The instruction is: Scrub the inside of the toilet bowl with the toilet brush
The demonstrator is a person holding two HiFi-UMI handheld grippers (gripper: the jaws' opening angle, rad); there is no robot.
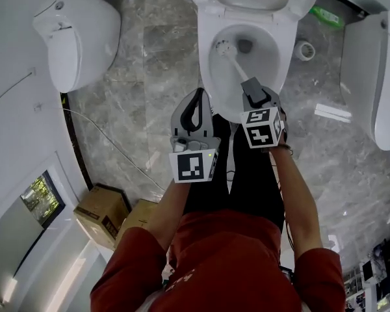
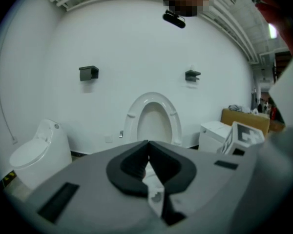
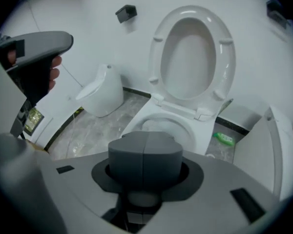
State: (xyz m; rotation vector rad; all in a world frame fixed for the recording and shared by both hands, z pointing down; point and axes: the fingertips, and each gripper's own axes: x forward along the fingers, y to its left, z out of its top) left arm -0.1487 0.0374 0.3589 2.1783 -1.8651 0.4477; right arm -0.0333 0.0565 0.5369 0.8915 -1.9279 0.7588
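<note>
The white ceramic toilet (image 1: 205, 70) stands with its seat raised. The grey left gripper (image 1: 198, 95) is closed on nothing. The grey right gripper (image 1: 252, 86) clamps the white long-handled toilet brush (image 1: 236, 65), which slants up-left from it into the bowl. Only the head view shows the bristle head.

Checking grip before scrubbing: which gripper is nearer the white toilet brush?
Right. The right gripper is shut on the handle of the white toilet brush; the left gripper, shut, hangs at the front of the white ceramic bowl.
</note>
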